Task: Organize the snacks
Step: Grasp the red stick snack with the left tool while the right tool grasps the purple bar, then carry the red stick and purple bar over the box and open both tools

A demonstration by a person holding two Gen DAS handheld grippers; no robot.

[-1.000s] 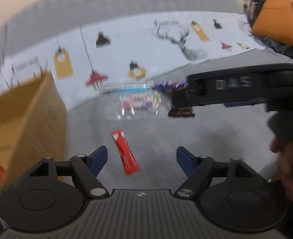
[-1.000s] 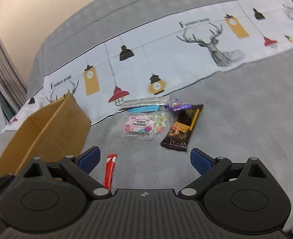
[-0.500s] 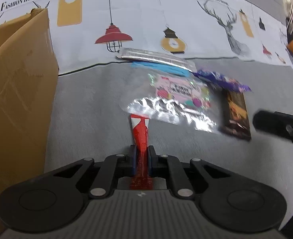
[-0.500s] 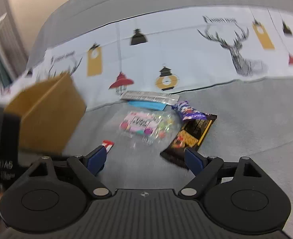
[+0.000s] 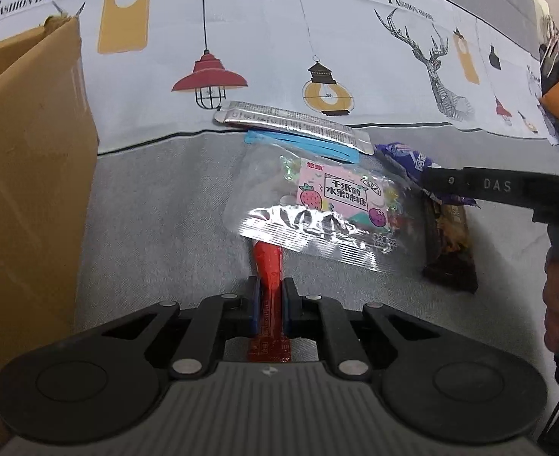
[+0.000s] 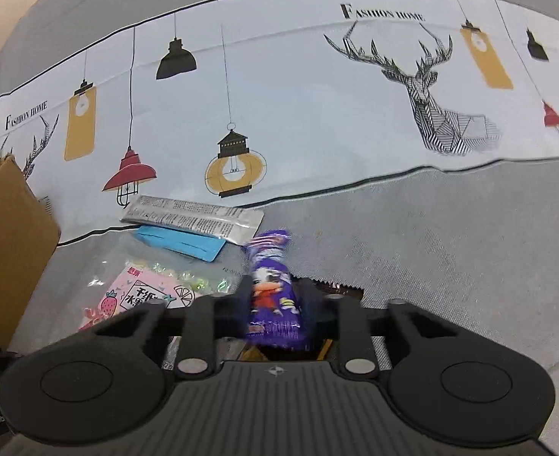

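Our left gripper [image 5: 271, 306] jaws clamped on red stick packet [image 5: 268, 266], right gripper [image 6: 275, 304] jaws freshly closed on purple wrapper [image 6: 273, 285]

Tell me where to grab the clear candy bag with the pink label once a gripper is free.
Probably the crinkled seal edge of the clear candy bag nearest the left wrist camera, coming in low from that side: it lies flat, and that flap is thin enough to pinch. Its far side is crowded by the blue packet and silver sachet.
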